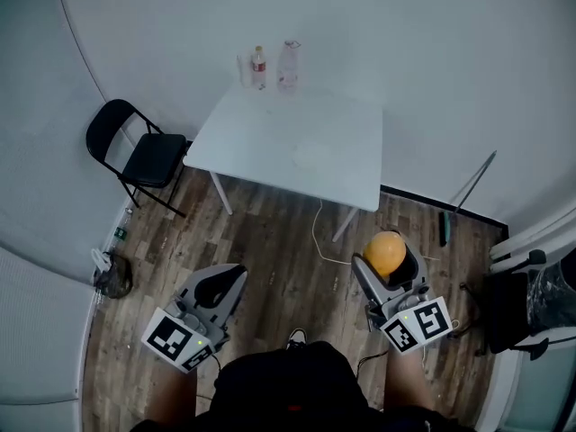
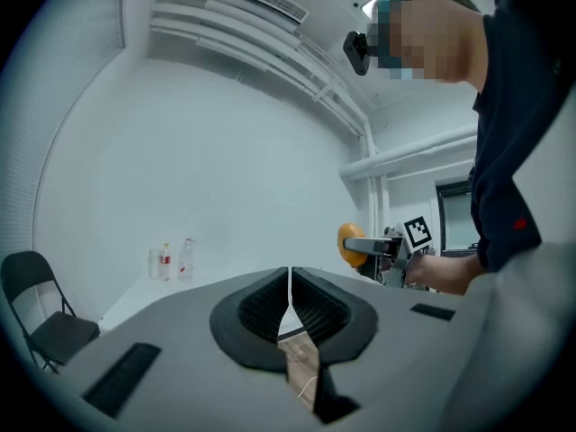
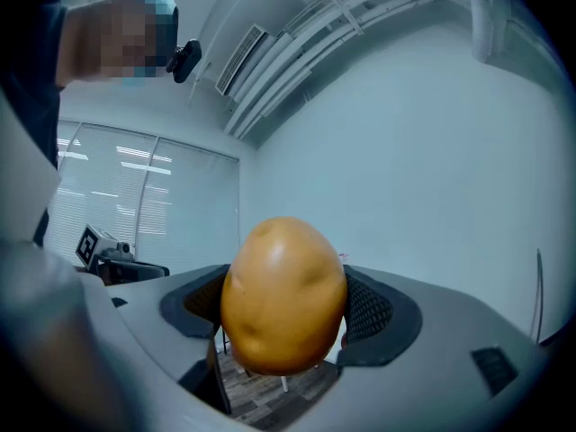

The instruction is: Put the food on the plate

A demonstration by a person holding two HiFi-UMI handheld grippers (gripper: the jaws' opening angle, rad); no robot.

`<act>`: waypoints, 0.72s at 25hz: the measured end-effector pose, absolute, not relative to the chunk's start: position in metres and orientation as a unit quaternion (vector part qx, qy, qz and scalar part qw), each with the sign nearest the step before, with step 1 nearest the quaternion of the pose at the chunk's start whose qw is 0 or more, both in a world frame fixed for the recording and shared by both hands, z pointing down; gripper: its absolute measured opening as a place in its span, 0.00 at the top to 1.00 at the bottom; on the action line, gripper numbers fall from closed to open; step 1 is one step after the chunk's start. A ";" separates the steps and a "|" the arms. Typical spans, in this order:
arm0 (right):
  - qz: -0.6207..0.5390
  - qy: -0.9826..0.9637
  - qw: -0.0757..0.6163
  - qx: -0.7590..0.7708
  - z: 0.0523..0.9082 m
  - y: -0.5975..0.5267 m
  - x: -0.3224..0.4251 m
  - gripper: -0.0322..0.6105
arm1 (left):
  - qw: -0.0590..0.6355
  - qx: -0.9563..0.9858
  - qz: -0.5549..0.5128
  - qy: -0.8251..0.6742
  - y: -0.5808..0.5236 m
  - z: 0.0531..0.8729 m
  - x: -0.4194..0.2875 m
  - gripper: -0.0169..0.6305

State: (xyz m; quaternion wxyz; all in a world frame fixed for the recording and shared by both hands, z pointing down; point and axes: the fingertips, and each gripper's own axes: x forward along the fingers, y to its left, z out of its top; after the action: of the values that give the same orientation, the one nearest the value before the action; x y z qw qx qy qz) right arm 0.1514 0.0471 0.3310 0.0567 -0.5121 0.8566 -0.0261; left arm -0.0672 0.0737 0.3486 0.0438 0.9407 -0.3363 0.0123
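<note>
A yellow-brown potato (image 1: 386, 253) is clamped in my right gripper (image 1: 389, 261), held over the wooden floor in front of the white table (image 1: 270, 142). In the right gripper view the potato (image 3: 283, 295) fills the gap between the black pads (image 3: 371, 313). A pale white plate (image 1: 315, 157) lies faintly visible on the table's right half. My left gripper (image 1: 229, 279) hangs over the floor to the left, shut, its jaws meeting with nothing between them (image 2: 290, 288). From the left gripper view the potato (image 2: 351, 244) shows at the right.
Two bottles (image 1: 259, 67) and a clear cup stand at the table's far edge. A black folding chair (image 1: 144, 156) sits left of the table. A white cable (image 1: 317, 232) trails under it. A dark bag (image 1: 112, 277) lies at the left wall; a black seat (image 1: 513, 309) stands at right.
</note>
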 end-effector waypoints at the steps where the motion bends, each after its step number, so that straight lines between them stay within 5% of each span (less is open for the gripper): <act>1: -0.028 0.858 0.058 -0.509 0.334 0.037 0.161 0.36 | 0.045 0.939 0.013 -0.340 0.066 0.349 -0.058 0.93; 18: -0.018 0.826 0.071 -0.559 0.349 -0.049 0.254 0.36 | 0.026 0.942 0.057 -0.329 -0.034 0.358 0.020 0.93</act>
State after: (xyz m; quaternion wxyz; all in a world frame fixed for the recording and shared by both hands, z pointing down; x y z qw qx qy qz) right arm 0.2545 -0.0493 0.3490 0.0713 -0.5588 0.8260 -0.0180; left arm 0.0200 -0.0336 0.3585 0.0256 0.9423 -0.3290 0.0573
